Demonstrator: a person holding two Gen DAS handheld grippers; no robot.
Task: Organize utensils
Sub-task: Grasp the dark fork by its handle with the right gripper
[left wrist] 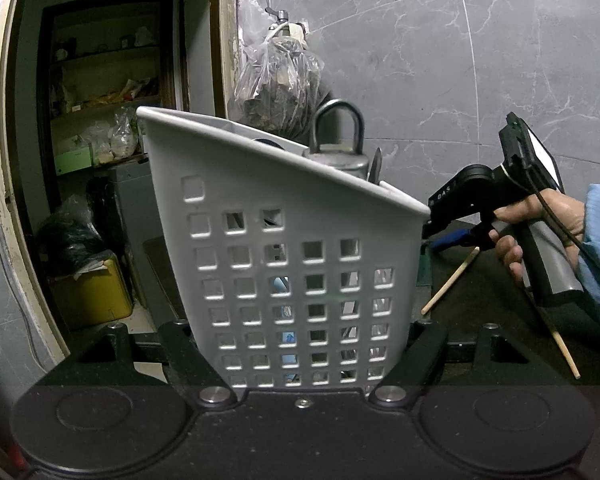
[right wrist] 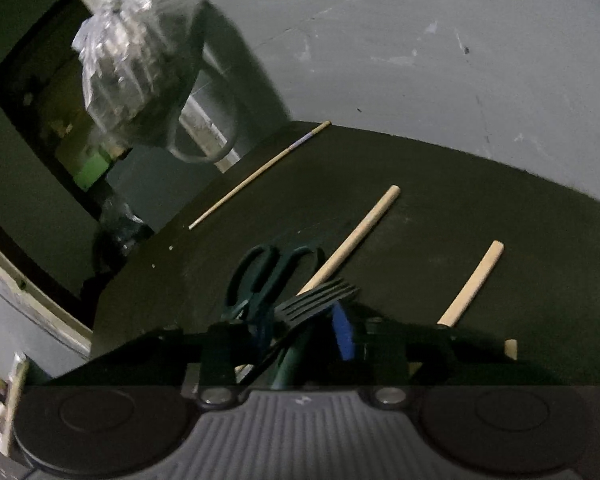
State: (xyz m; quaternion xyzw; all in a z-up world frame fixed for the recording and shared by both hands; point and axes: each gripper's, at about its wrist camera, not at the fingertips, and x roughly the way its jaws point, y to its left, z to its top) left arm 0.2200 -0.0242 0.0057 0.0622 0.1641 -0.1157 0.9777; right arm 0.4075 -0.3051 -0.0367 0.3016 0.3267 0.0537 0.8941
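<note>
1. Left gripper [left wrist: 306,360] clamps the grey utensil basket [left wrist: 284,248], one finger on each side wall; basket tilted, its perforated wall facing the camera.
2. Inside the basket: a metal tool with a loop handle [left wrist: 338,136] and a thin dark tip just right of it, both sticking above the rim. Other contents show only as bits through the holes, cannot tell what.
3. Right of the basket: right gripper [left wrist: 452,216] held by a hand [left wrist: 540,228] in a blue sleeve, low over the dark countertop [left wrist: 480,292].
4. Right gripper [right wrist: 300,340] jaws part-closed around a black slotted spatula [right wrist: 320,300]; whether the pads actually press on it, cannot tell, view blurred.
5. Dark-handled scissors [right wrist: 268,276] lie just left of the spatula.
6. Wooden handles [right wrist: 356,236] [right wrist: 472,284] lie on the countertop [right wrist: 460,200] beyond and right of the spatula; a thin chopstick [right wrist: 260,174] lies further back-left.
7. Clear plastic bag [left wrist: 276,76] hangs on the wall behind the basket.
</note>
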